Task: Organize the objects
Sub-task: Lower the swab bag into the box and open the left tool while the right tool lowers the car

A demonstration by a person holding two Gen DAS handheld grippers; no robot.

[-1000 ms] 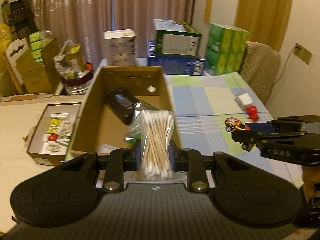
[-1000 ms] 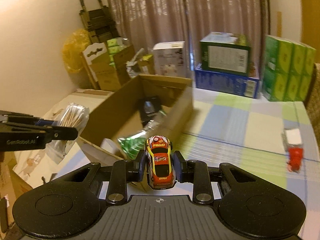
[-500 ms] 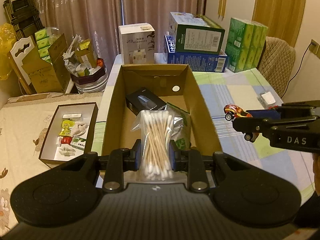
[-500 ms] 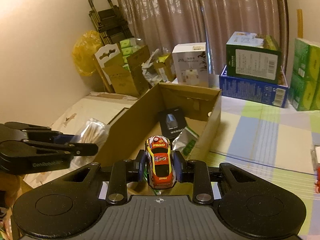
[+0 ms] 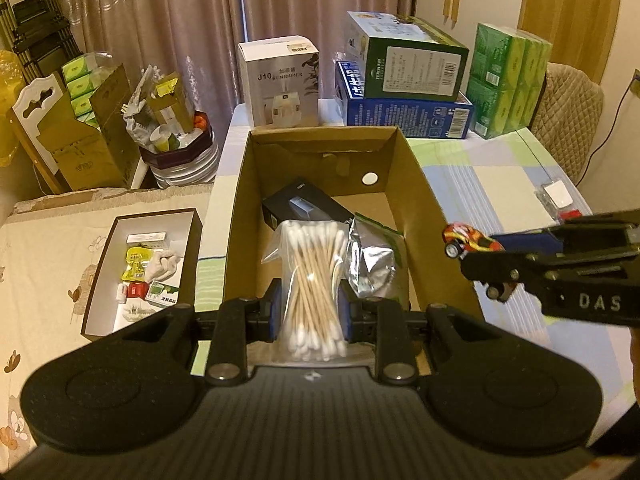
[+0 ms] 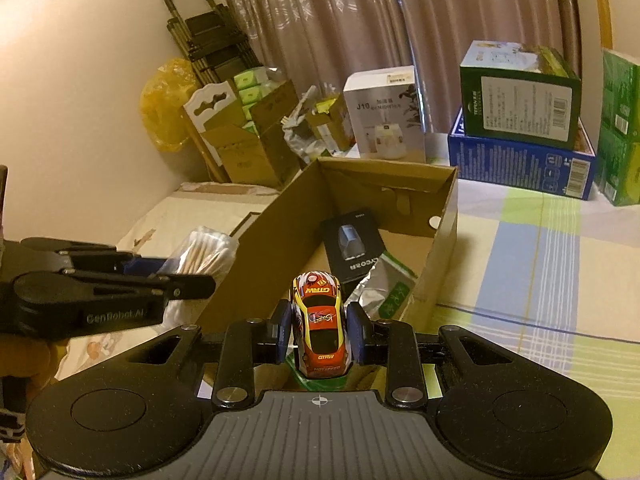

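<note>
Two items are held over the cardboard box (image 5: 434, 216), cotton swabs (image 5: 314, 280) clamped in the left claw (image 5: 310, 312), a toy car (image 6: 320, 324) in the right claw (image 6: 320, 330), neither yet dropped in.

**The room around my table**

I worked in warm, dim light. Ahead of me hung a brownish patterned curtain (image 5: 168, 20) across the far side. A plain cream wall (image 6: 68, 80) stood to my left, and a folded black trolley (image 6: 208, 40) leaned against it near a yellow plastic bag (image 6: 164, 100). My table (image 5: 500, 184) wore a checked cloth in pale green, blue and cream. Beside it a lower surface carried a cream cloth with small printed figures (image 5: 40, 280). To my right a quilted beige chair back (image 5: 568, 120) stood near a wooden door (image 5: 568, 12).
</note>
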